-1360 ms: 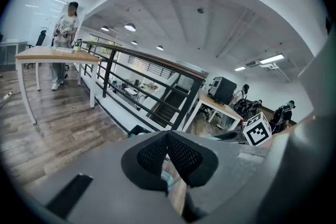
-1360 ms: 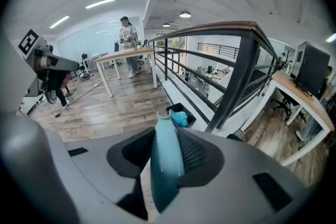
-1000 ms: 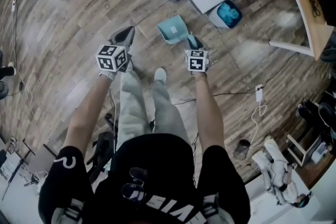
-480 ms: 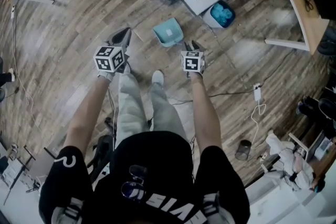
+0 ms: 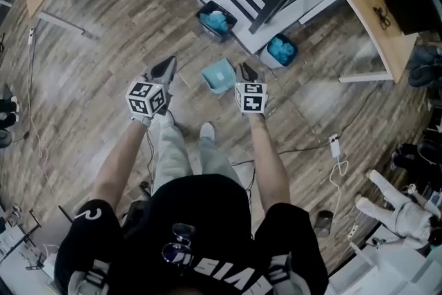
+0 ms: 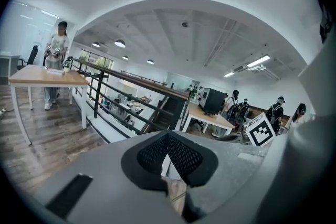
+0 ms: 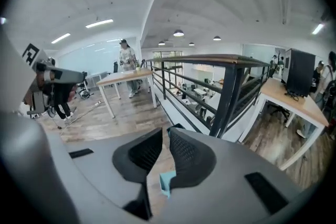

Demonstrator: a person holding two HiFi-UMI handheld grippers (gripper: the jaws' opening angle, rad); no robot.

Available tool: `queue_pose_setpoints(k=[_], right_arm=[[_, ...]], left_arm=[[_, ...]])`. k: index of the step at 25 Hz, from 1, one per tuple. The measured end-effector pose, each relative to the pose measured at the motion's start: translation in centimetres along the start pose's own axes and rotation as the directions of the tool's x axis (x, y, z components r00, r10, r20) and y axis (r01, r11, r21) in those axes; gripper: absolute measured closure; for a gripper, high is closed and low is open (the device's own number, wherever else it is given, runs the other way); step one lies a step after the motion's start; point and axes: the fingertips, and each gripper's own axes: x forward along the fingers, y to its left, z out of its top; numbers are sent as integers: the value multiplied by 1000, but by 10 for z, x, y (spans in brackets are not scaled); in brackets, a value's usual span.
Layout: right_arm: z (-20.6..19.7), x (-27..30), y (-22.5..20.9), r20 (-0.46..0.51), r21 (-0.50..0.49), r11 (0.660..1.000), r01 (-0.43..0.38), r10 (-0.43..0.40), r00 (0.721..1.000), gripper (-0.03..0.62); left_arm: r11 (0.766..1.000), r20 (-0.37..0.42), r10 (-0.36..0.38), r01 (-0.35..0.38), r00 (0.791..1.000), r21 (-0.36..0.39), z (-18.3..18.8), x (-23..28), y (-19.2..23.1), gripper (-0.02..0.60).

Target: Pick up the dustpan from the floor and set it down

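Looking down from the head: wood floor (image 5: 103,31), two arms held out, one tool in each hand. Left tool (image 5: 160,71) and right tool (image 5: 246,72) side by side, pointing away from the body. Small blue-green dustpan (image 5: 218,75) flat on the floor, seen between the two tools, nearer the right one. Touched by neither, by the look of it. Further off, a dark bin (image 5: 215,19) and a white bin (image 5: 279,50), both with blue stuff inside.

Looking along the left tool: jaws pressed together at the tips, pinching nothing. Just a sliver of floor under them. Far away, a railing (image 6: 131,93), benches and some people.

Looking along the right tool: jaws just been closing, now almost together, only a thin slit left. Nothing between the pads. Low in the gap, a bit of blue-green: the dustpan, down on the floor and not held.

Most likely the very end of the job: dustpan down, hands off. Nothing more to do than keep both tools away from it. For one more lift: bend low, spread the right tool wide, slip it onto the handle or the rim, squeeze, then come up slowly and keep it flat. Handle too small to make out from up here, so first a closer look.
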Motion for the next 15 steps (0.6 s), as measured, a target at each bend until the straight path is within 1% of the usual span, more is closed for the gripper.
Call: queue_pose_setpoints(k=[3,7,11,15], right_arm=[[38,-33,9,88,-14,999,-39,40,995,586],[85,-80,37,181,-42,993,-112,118,976,597],[114,-113,66,245,-105,981,-161,182,952,597],[130,-136,91,269,-148,968,-201,235,934,597]], left_arm=[[1000,41,19,-19,999,11,24,-20,-16,584],[998,91,34,-39,995,54,58,-53,-35,584],[996,146,48,-58,988,64,83,-89,-47,584],[994,177,77,-90,981,68,90,-119,-54,584]])
